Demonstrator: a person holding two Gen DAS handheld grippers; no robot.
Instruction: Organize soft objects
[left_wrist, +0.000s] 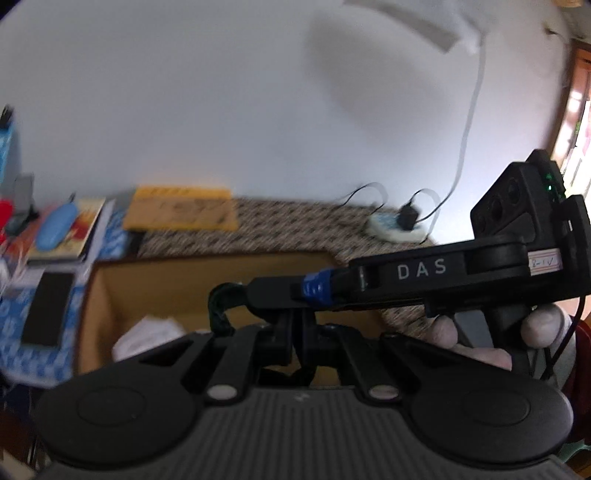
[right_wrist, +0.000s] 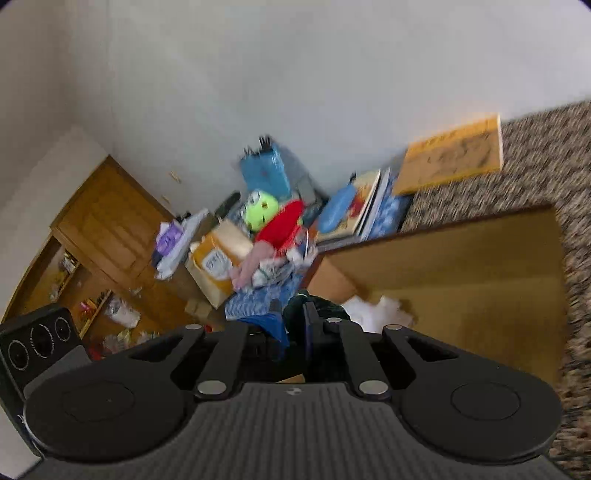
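Note:
My left gripper (left_wrist: 295, 325) is shut above an open cardboard box (left_wrist: 207, 260). Dark fabric shows low between its fingers; I cannot tell whether it is pinched. My right gripper (left_wrist: 258, 291) reaches in from the right, a hand (left_wrist: 448, 330) around its handle, and is shut on a dark green cloth (left_wrist: 218, 310) that curls off its tip. In the right wrist view the right gripper (right_wrist: 291, 323) holds that dark green cloth (right_wrist: 321, 308) over the box (right_wrist: 461, 266). A white soft thing (left_wrist: 147, 338) lies inside the box (right_wrist: 373, 314). A heap with a red cloth (right_wrist: 284, 225) and a pink cloth (right_wrist: 255, 266) lies left of it.
The box sits on a speckled brown cover (left_wrist: 295, 225). Books (left_wrist: 70, 229), a phone (left_wrist: 48, 310), a yellow envelope (left_wrist: 181, 208) and a green ball (right_wrist: 262, 210) crowd the left. A power strip (left_wrist: 395, 225) lies by the wall. A wooden cabinet (right_wrist: 103, 229) stands far left.

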